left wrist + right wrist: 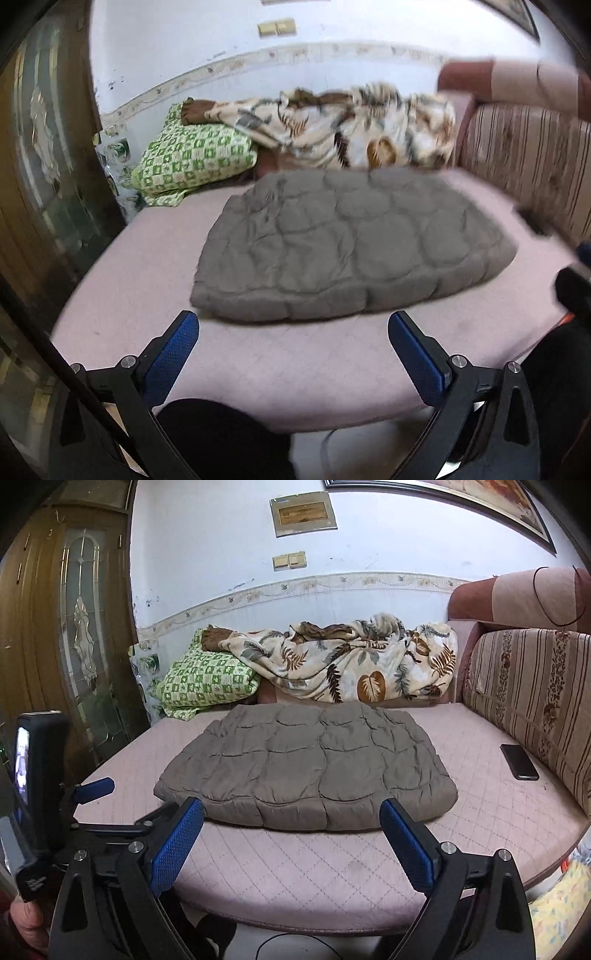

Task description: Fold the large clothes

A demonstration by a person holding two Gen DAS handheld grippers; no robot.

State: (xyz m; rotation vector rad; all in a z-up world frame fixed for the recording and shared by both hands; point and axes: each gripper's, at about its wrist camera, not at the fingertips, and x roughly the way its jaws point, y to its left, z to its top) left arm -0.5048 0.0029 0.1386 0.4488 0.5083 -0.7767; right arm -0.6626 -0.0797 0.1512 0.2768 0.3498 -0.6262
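Left wrist view: left hand-held gripper [293,328] spread wide, blue pads [173,354] apart, nothing between them, hovering above the near edge of the pink quilted bed [295,369]. Grey quilted jacket [351,243] folded into a thick pad, lying flat mid-bed, just beyond the fingertips and not touched. Behind it, against the wall: green checked pillow [192,158] on the left, leaf-print blanket [362,125] bunched beside and partly over it. Striped cushion [524,162] along the right side. Picture somewhat blurred.

Right wrist view: right hand-held gripper [291,816] likewise wide open, pads empty, tips just short of the folded jacket's [306,768] near edge. Jacket flat in the middle of the bed [295,878], clear of both tools. Left hand-held gripper [92,789] visible at the left edge with its mounted device, one blue fingertip showing, a hand [26,923] beneath. Dark phone [519,762] lying on the bed at the right, well apart from the jacket, beside the striped cushion [535,701]. Pillow [207,683] and blanket [354,661] at the back by the wall; wooden door with glass panel [81,627] on the left.
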